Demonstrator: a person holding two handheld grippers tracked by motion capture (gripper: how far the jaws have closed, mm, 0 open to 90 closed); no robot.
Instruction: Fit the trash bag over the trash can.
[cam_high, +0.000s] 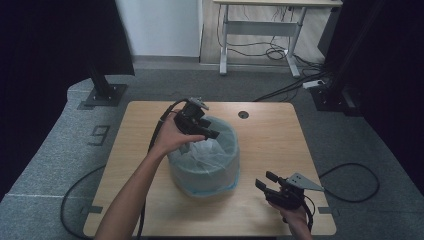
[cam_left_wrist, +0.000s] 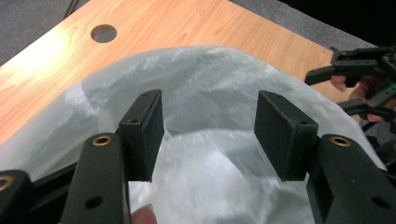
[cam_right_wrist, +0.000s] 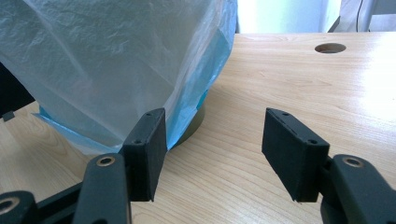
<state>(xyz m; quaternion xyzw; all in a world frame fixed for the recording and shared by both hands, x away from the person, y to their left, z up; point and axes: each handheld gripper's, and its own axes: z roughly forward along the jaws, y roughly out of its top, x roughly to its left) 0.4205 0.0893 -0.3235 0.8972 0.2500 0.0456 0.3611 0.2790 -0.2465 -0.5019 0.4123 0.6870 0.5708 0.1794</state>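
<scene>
A dark 9 (cam_high: 100, 134) is marked on the grey floor (cam_high: 60, 150) left of the table (cam_high: 280, 145).

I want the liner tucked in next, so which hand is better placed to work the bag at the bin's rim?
Left, probably. The left gripper hangs right over the plastic bag at the bin's mouth, jaws open. The right gripper sits low on the table, beside the bin.

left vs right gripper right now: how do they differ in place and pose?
The left gripper hangs over the rim of the bag-lined bin, jaws aimed into the plastic bag; the right gripper sits low by the table edge, apart from the bin. The left points toward the person's right, the right points back toward the bin. Both stand open, holding nothing.
</scene>
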